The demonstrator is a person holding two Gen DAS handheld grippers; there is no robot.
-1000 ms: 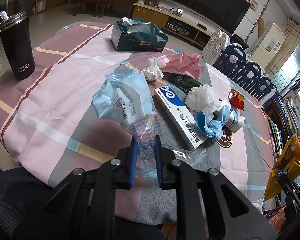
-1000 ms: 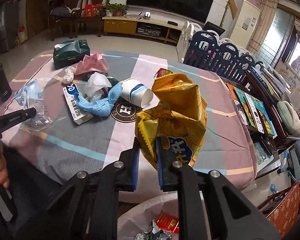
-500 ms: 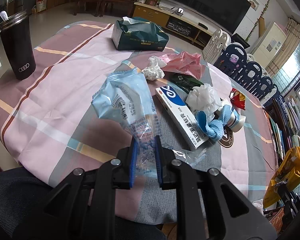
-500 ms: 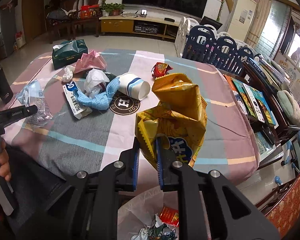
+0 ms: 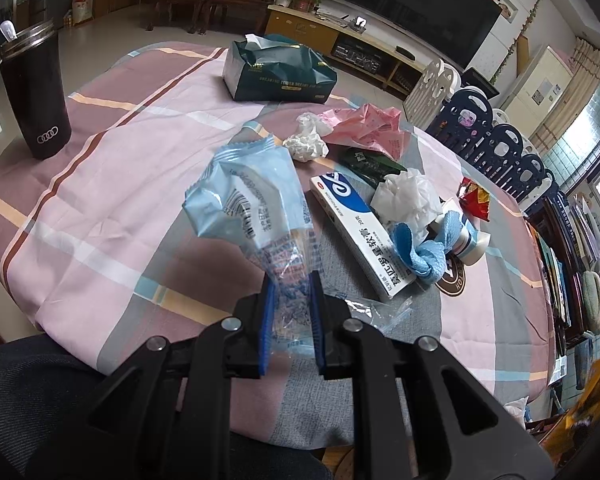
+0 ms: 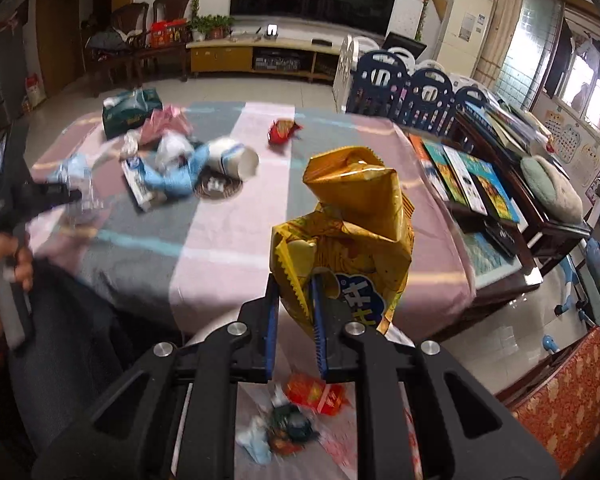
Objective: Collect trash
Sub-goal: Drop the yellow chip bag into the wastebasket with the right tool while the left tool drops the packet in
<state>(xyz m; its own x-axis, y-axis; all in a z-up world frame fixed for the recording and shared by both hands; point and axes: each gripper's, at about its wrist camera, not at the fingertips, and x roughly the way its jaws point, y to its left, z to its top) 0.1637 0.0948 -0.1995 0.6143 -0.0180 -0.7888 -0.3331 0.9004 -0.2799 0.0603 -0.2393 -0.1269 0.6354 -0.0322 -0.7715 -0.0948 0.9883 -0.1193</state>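
- Living room, checked cloth on the table (image 5: pixel 112 216), plenty left to clear: crumpled tissue (image 5: pixel 306 142), pink wrapper (image 5: pixel 366 128), toothpaste box (image 5: pixel 356 232), blue cloth (image 5: pixel 420 252), paper cup (image 6: pixel 234 158), red packet (image 6: pixel 284 130).
- Left gripper (image 5: pixel 290 312), angled down over the near table edge, jaws pinched on a blue plastic wrapper (image 5: pixel 248 200).
- Right gripper (image 6: pixel 294 312), jaws nearly closed on a yellow chip bag (image 6: pixel 356 216), poised above the trash bag (image 6: pixel 300 408), which already holds scraps.
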